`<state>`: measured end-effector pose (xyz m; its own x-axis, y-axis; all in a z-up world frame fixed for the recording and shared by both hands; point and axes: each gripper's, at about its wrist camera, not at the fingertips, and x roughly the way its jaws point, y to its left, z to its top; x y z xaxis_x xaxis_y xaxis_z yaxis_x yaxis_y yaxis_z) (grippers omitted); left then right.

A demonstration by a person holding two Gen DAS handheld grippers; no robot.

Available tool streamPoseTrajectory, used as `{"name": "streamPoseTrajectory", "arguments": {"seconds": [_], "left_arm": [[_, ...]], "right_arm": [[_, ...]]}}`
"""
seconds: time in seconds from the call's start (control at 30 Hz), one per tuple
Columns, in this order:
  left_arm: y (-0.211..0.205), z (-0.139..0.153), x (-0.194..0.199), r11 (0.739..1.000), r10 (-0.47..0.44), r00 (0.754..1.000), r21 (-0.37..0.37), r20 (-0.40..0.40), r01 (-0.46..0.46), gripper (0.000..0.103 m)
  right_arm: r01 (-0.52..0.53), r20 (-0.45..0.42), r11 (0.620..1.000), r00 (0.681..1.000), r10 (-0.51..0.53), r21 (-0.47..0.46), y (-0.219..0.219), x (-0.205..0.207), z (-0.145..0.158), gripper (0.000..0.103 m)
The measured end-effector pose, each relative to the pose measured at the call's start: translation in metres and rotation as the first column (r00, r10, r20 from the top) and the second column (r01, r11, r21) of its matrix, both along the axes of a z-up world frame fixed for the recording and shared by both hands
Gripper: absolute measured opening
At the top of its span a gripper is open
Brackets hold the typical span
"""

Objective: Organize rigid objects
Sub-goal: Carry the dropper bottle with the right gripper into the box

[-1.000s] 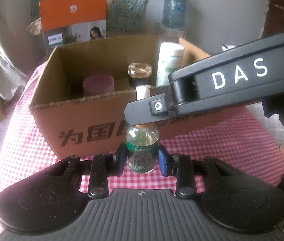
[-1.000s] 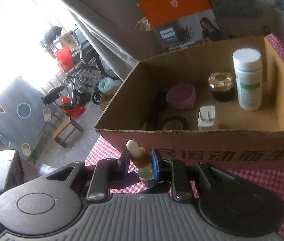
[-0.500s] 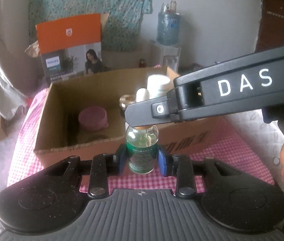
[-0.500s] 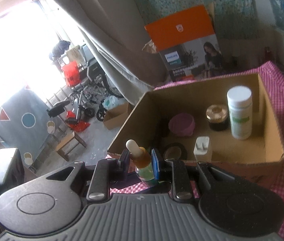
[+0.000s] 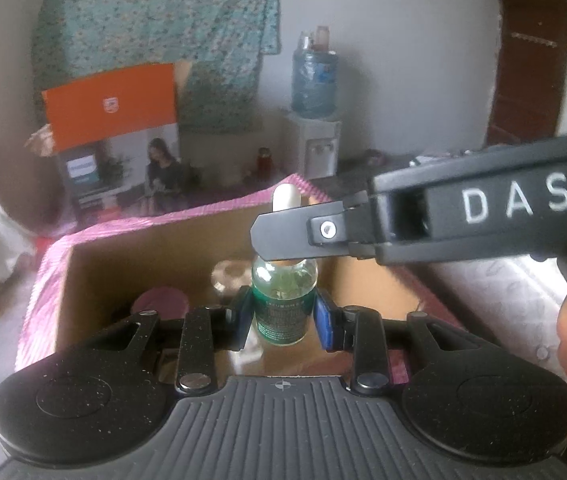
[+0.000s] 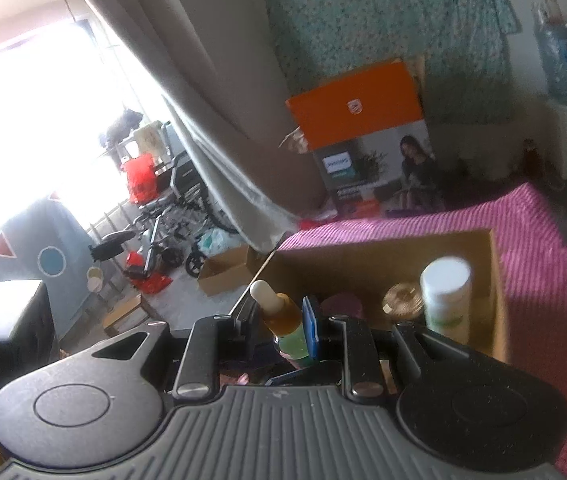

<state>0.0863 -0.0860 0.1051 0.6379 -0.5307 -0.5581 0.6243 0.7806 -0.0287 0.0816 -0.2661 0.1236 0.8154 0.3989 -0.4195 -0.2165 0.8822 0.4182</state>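
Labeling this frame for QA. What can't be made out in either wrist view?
- Left wrist: dropper bottle neck is hidden by the right gripper; label text is too blurred to read.
- Left wrist: cardboard box floor is mostly hidden behind the left gripper.
- Right wrist: the bottle's base is hidden by the gripper body.
- Right wrist: white bottle label is motion-blurred.

1. Left wrist view: sitting right behind the left gripper [image 5: 283, 316], looking forward and slightly down over the near wall of the box [image 5: 95, 280], very close in, back wall of the room beyond.
2. Right wrist view: riding behind the right gripper [image 6: 283, 320], facing forward and leftward, with the window far left.
3. Both views share the bottle [image 5: 284, 300] [image 6: 287, 328], box [image 6: 495, 280], orange carton [image 5: 111, 104] [image 6: 359, 108] and water jug [image 5: 313, 80] [image 6: 563, 64].
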Motion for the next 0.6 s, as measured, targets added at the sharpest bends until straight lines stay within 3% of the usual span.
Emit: {"name": "streamPoseTrajectory", "arguments": {"seconds": [0.23,0.6], "left_arm": [[-0.033,-0.016,0.052,0.997,-0.081,0.987,-0.021,-0.138,0.078,0.031],[-0.061,-0.069,0.089,0.993,-0.077,0.933,0.062,-0.352,0.105,0.032]], "right_arm": [[0.062,-0.061,0.998,0.996,-0.061,0.024,-0.038,0.04,-0.016,0.026],[0.071,-0.232,0.995,0.971,-0.054,0.065,-0.071,0.076,-0.082,0.026]]}}
